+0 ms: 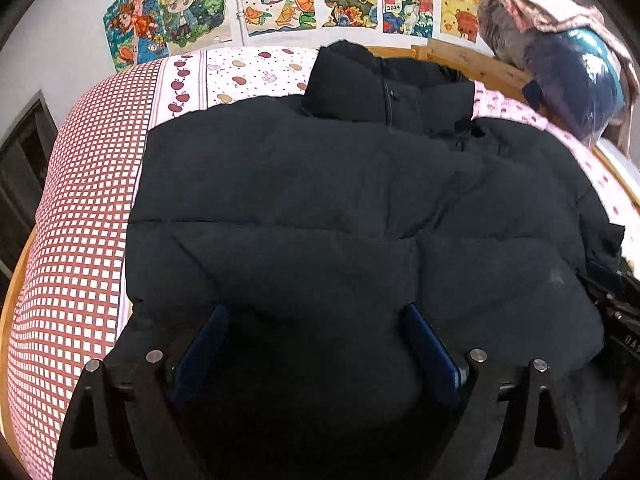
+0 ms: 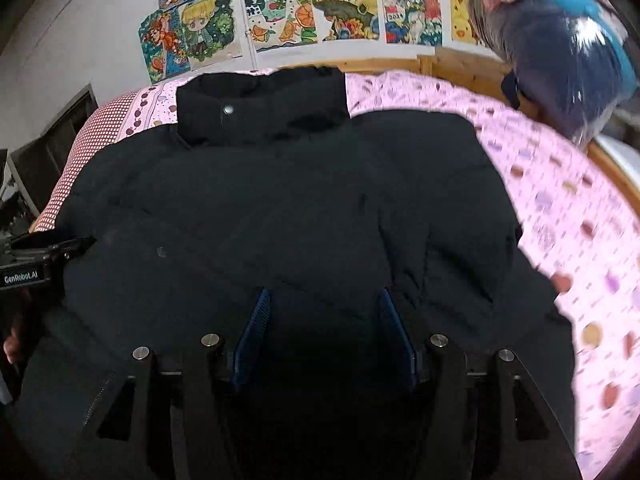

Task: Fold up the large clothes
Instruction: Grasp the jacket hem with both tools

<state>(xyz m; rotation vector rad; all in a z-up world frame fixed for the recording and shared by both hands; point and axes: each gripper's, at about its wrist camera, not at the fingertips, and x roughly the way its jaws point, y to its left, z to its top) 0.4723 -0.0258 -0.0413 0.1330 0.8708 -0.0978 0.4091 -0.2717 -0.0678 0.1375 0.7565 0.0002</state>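
Observation:
A large black puffer jacket (image 1: 340, 208) lies spread on the bed, collar toward the far wall; it also fills the right wrist view (image 2: 288, 208). My left gripper (image 1: 316, 312) is open, its blue-padded fingers (image 1: 430, 344) wide apart over the jacket's near left part, with fabric between them. My right gripper (image 2: 325, 296) is open over the jacket's near middle, blue pads (image 2: 256, 328) apart. The left gripper's body shows at the left edge of the right wrist view (image 2: 32, 264), and the right gripper's body at the right edge of the left wrist view (image 1: 616, 308).
The bed has a pink fruit-print sheet (image 2: 560, 200) and a red checked cover (image 1: 80, 240) on the left, inside a wooden frame (image 1: 480, 62). A bundle of bedding in a bag (image 1: 560, 60) sits at the far right corner. Drawings (image 1: 280, 0) hang on the wall.

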